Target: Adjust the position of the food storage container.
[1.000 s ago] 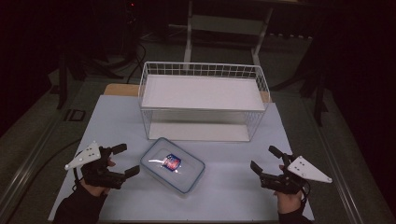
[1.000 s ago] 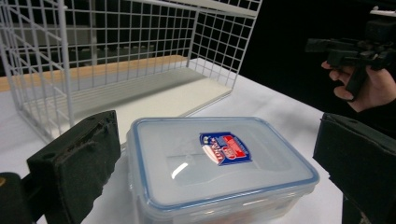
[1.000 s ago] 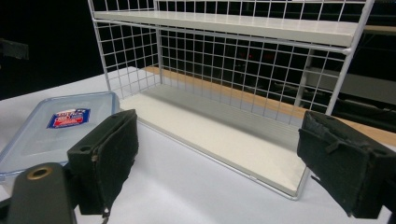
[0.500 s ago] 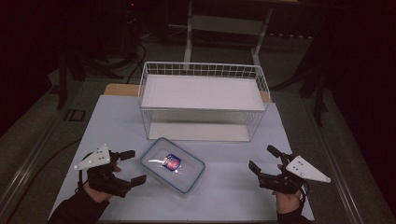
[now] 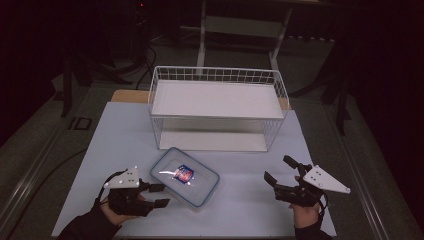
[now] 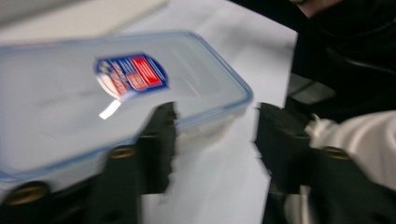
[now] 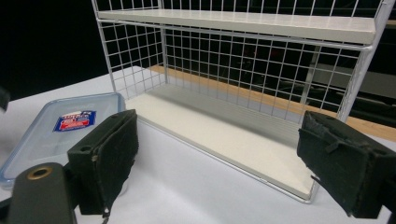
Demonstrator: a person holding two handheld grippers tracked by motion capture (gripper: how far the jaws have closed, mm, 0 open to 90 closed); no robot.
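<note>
Two black-jawed grippers low over pale blue table (image 5: pixel 240 205). Left gripper (image 5: pixel 161 195) just been closing, jaws apart around corner of clear lidded plastic box (image 5: pixel 185 176), not yet pressing. Right gripper (image 5: pixel 281 171) wide open, holding nothing, facing white wire shelf rack (image 5: pixel 216 107).

Open table (image 5: pixel 240 200) between container (image 5: pixel 185 176) and right claw (image 5: pixel 281 175); wire rack (image 5: pixel 217 107) behind.

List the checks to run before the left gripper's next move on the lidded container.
1. Container lid on, flat on the table: ok.
2. Left gripper jaws have just been closing, with the container's corner between the fingers: ok.
3. Fingers gripping the container: not ok, a gap shows beside one finger.
4. Right gripper open, apart from the container: ok.
5. Wire rack upright behind the container: ok.
</note>
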